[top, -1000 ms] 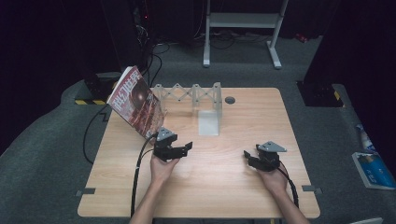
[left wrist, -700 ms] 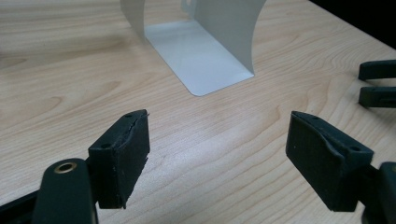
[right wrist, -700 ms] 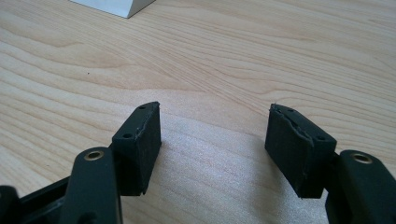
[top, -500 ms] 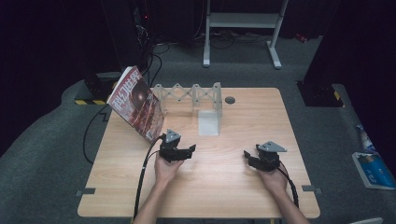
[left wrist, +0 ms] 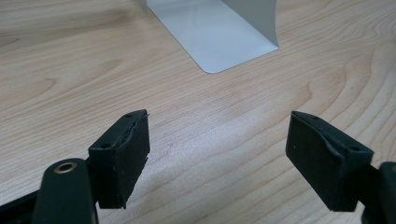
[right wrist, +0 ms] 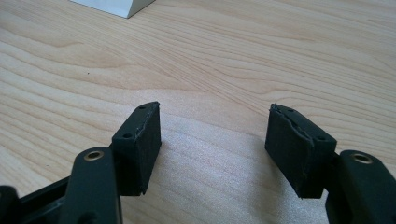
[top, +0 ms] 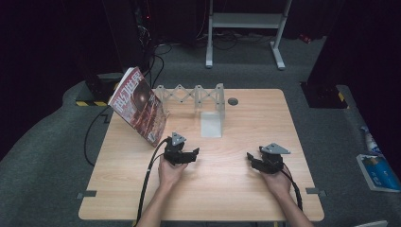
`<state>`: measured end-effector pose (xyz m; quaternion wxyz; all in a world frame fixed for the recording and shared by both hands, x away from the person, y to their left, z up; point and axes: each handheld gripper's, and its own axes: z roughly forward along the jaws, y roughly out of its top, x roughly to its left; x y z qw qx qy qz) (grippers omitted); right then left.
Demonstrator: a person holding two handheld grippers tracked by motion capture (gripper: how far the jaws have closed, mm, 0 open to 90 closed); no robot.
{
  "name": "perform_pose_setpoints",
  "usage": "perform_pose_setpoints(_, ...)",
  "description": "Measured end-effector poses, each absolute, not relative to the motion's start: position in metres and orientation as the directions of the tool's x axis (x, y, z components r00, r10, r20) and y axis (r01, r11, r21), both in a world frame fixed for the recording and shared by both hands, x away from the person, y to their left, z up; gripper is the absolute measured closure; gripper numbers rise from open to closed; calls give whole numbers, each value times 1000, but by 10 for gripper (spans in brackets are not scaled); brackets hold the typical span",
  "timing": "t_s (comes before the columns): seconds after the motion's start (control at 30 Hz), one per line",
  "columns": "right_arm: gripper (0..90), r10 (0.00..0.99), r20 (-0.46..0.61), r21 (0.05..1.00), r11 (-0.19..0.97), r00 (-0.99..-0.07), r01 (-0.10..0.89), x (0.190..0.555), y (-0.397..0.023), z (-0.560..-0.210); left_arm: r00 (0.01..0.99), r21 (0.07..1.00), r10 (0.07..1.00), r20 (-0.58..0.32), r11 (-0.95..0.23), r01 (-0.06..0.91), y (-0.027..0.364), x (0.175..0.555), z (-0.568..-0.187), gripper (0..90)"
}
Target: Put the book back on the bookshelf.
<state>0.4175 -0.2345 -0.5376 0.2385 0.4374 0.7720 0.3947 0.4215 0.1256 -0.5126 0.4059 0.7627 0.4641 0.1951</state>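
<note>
Jaws wide and empty on both sides: your left gripper [top: 188,155] and right gripper [top: 255,160] rest low on the table [top: 246,118], near of the white bookend [top: 211,124]. The magazine [top: 138,105] leans left of the bookend, against the expanding rack [top: 191,94]. Approach its free edge squarely before closing. The left gripper view shows the bookend's upright bend; the high view doesn't.

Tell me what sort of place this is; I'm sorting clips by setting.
Likely a lab or recording studio: a lone wooden table on grey carpet, dark surroundings, loose cables and a metal stand behind.
</note>
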Motion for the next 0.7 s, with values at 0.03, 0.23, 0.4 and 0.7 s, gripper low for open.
perform_pose_setpoints(0.03,358,864,-23,818,306,-504,487,417,-235,-538,493,799,867,-74,-244,549,125,421,-513,222)
perform_pose_setpoints(0.23,358,864,-23,818,306,-503,487,417,-234,-538,492,793,869,-54,-262,550,122,422,-517,222)
perform_pose_setpoints(0.4,357,864,-23,818,306,-503,487,418,-234,-538,491,781,870,-34,-283,557,119,424,-521,223)
perform_pose_setpoints(0.7,357,864,-24,818,307,-504,486,418,-234,-538,488,762,873,10,-324,562,116,426,-529,223)
